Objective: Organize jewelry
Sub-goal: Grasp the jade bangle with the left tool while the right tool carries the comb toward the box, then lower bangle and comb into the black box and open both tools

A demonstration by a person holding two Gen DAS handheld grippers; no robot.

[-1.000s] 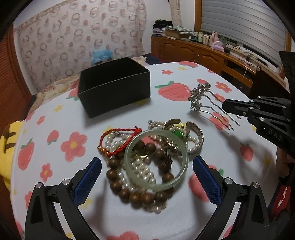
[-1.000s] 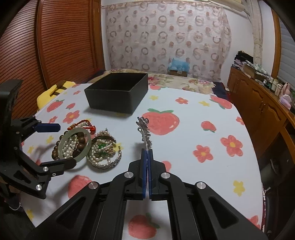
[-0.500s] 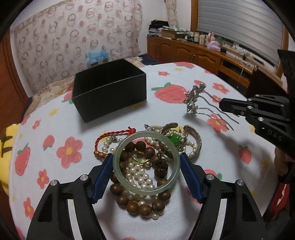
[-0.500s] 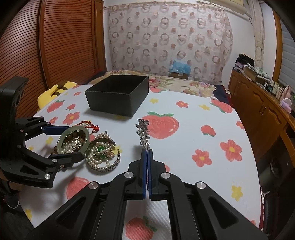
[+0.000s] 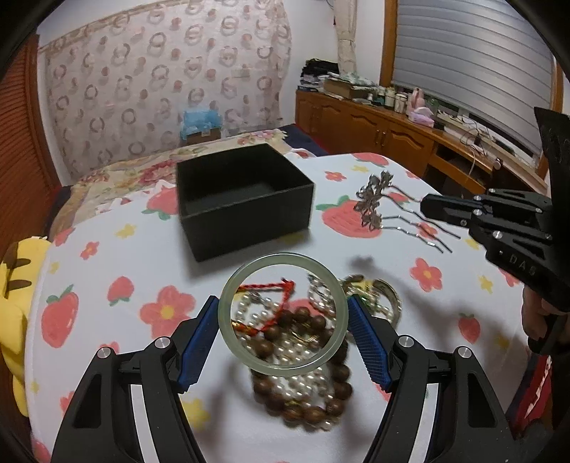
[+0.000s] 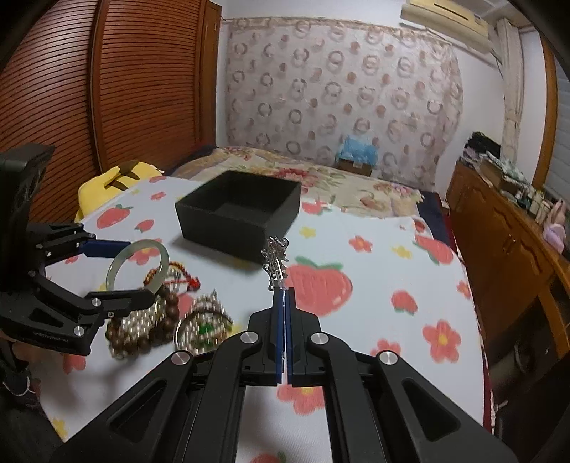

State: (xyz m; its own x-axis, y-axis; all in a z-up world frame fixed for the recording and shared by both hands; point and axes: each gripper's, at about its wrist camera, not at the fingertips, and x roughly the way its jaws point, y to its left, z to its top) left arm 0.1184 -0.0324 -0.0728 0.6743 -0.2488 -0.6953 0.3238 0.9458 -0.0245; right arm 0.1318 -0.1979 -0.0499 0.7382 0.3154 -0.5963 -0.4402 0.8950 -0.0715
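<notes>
Left gripper clamps pale green jade bangle; right gripper, lettered "DAS", pinches silver flowered hairpin near black open box

Back wall: a curtain printed with pale rings hung across it, upper centre of the right wrist view.
Left side: a slatted brown wooden door filled the upper left.
Right side: wooden cabinets with cluttered tops ran under a closed grey blind, upper right of the left wrist view.
Upper right corner: an air conditioner sat high on the wall.
Table: a white cloth with strawberries and flowers.
Beyond it: a floral bedspread.
</notes>
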